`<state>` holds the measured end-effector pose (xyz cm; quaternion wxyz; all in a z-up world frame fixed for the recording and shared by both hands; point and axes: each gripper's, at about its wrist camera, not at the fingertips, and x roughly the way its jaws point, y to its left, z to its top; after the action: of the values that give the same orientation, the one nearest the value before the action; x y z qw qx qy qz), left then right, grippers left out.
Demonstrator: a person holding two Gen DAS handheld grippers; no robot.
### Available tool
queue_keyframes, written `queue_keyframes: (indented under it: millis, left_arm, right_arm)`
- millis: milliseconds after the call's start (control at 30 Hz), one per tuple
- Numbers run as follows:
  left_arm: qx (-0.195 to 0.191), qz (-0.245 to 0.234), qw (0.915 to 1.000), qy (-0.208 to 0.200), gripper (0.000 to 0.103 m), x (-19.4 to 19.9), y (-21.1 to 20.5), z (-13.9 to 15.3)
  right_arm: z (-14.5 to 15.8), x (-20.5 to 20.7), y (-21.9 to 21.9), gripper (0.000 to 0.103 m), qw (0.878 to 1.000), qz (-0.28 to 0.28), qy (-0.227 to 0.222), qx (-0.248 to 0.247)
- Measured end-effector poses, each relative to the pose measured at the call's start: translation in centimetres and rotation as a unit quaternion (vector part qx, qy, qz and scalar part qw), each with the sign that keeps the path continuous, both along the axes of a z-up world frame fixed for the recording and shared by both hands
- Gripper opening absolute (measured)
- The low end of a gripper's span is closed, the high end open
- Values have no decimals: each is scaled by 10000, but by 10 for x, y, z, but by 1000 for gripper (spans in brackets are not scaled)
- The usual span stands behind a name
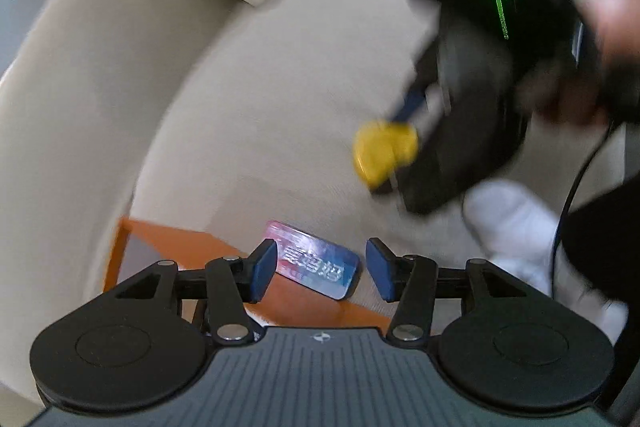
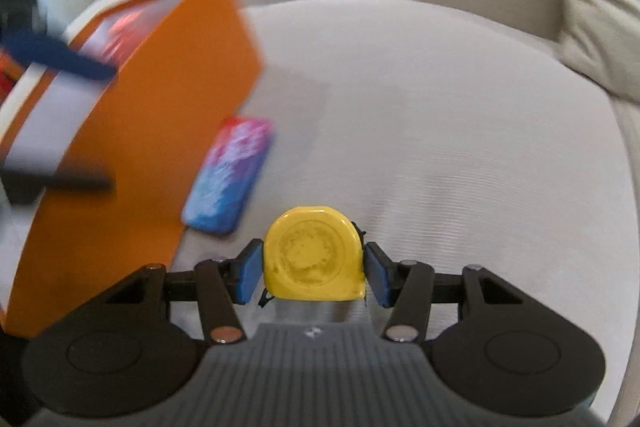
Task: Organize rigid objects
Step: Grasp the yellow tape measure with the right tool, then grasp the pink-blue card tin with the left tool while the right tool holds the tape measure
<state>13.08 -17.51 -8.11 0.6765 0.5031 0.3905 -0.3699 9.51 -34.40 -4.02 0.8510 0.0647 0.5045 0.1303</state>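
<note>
The right gripper (image 2: 314, 273) points steeply down at the beige sofa cushion (image 2: 440, 115) and clamps a yellow tape measure (image 2: 314, 259) — its blue pads press both flat sides of the case. In the left wrist view that gripper comes in from the upper right, tilted, a hand (image 1: 600, 59) wrapped round its black body, all of it blurred. The left gripper (image 1: 320, 273) also points downward, its jaws about half apart and gripping nothing; between and beyond them lies a pink-and-blue tin (image 1: 316, 263) on the cushion. The tin sits just beside an orange box (image 2: 152, 147), which stands tilted on the left of the seat — its open top faces away from the tape measure.
</note>
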Motion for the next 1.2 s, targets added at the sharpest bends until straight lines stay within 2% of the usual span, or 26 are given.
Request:
queue_keyframes:
  millis: [100, 167, 267, 433, 567, 667, 967, 1033, 1133, 1200]
  left_arm:
    - [658, -1, 9978, 56, 61, 7, -22, -33]
    - [1093, 176, 9938, 93, 61, 14, -36, -54]
    - [1383, 553, 9886, 208, 62, 23, -51, -74]
    - [1583, 1287, 9786, 284, 62, 41, -61, -95]
    - [1563, 1994, 9668, 345, 63, 58, -61, -105]
    - [1441, 2525, 9557, 463, 70, 73, -58, -106]
    - [1564, 2658, 9504, 410, 70, 75, -64, -113]
    - [1543, 2603, 9519, 487, 64, 79, -59, -106]
    - [1408, 2714, 9496, 699, 54, 87, -57, -98]
    - [1312, 2722, 9504, 732, 42, 89, -54, -93]
  right_arm:
    - [5, -2, -17, 56, 9994, -307, -92, 156]
    - [5, -3, -25, 56, 9986, -463, -129, 203]
    - [1, -3, -37, 56, 9967, -716, -92, 381]
    - [-4, -5, -49, 56, 9941, -934, -56, 549]
    - [-10, -6, -50, 56, 9929, -999, -29, 648]
    - [-14, -6, -53, 56, 9917, -1088, -13, 681]
    - [-15, -8, -53, 56, 9901, -1161, -28, 783]
    - [-15, -9, -54, 56, 9900, -1176, -23, 778]
    - [-15, -10, -54, 56, 9902, -1160, -34, 783]
    - [-16, -11, -52, 56, 9903, -1127, -18, 808]
